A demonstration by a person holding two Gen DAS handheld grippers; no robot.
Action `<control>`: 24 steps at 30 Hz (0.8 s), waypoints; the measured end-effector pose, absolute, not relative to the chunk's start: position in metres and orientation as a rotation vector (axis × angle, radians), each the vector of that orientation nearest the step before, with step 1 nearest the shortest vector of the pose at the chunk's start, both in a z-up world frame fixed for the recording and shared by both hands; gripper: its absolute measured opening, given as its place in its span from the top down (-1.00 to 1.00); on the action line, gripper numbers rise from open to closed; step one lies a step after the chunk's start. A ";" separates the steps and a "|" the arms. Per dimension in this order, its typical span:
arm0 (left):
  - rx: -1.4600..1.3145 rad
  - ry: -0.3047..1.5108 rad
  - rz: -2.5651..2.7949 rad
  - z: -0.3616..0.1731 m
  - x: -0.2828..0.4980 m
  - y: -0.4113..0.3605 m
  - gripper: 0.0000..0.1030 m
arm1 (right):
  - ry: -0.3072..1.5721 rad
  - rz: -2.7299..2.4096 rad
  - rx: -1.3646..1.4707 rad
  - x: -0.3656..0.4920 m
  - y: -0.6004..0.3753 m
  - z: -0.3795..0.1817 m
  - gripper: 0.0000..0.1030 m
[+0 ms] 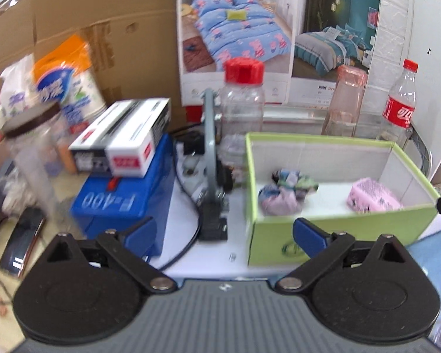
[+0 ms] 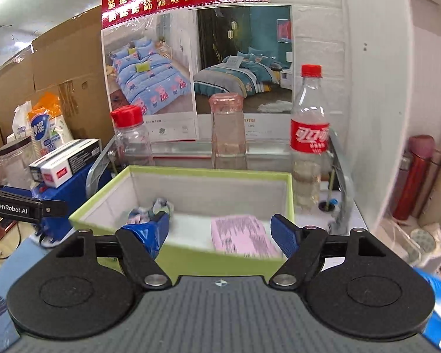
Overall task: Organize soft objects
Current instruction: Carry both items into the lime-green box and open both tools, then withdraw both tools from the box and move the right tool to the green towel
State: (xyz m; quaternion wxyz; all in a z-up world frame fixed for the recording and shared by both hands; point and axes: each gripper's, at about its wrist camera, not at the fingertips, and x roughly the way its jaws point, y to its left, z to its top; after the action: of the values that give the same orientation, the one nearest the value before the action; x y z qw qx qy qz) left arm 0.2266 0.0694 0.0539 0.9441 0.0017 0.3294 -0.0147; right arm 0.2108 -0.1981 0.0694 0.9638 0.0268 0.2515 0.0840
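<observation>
A green box with a white inside [image 1: 338, 229] [image 2: 191, 260] stands on the table. In it lie a bunched pastel cloth [image 1: 285, 191] [image 2: 150, 209] on the left and a pink soft pack [image 1: 373, 195] [image 2: 241, 235] on the right. My left gripper [image 1: 223, 232] is open and empty, in front of the box's left front corner. My right gripper [image 2: 220, 229] is open and empty, just before the box's front wall, with the pink pack lying between its fingers' line of sight. The left gripper's arm shows at the left of the right wrist view [image 2: 17, 206].
A blue F-400 case [image 1: 123, 206] with a black and white carton [image 1: 123, 141] stands left of the box. A red-capped jar [image 1: 242, 100], a pink glass [image 1: 347, 100] and a cola bottle [image 1: 399, 103] stand behind. Cables, tissue packs [image 1: 70, 88] and cardboard lie left.
</observation>
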 end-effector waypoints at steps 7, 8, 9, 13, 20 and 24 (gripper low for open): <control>-0.049 0.751 0.005 0.028 0.176 0.101 -0.93 | 0.545 0.096 0.074 0.148 -0.206 0.049 -0.24; -0.052 0.758 0.011 0.025 0.171 0.105 -0.93 | 0.549 0.083 0.081 0.140 -0.209 0.045 -0.24; -0.057 0.770 0.016 0.022 0.166 0.108 -0.93 | 0.551 0.066 0.093 0.132 -0.212 0.041 -0.24; -0.103 0.807 -0.012 0.018 0.162 0.112 -0.93 | 0.545 0.000 0.193 0.105 -0.229 0.027 -0.25; -0.045 0.875 -0.136 0.014 0.189 0.073 -0.96 | 0.502 -0.055 0.288 0.089 -0.245 0.025 -0.25; 0.013 0.916 -0.083 -0.003 0.195 0.075 -0.98 | 0.472 -0.050 0.287 0.085 -0.248 0.032 -0.26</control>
State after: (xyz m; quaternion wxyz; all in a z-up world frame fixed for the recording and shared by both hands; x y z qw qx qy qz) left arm 0.1952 0.0749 -0.0034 0.8960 0.0064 0.4422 -0.0401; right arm 0.0848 -0.2475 0.0324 0.9619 0.1414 0.2328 -0.0246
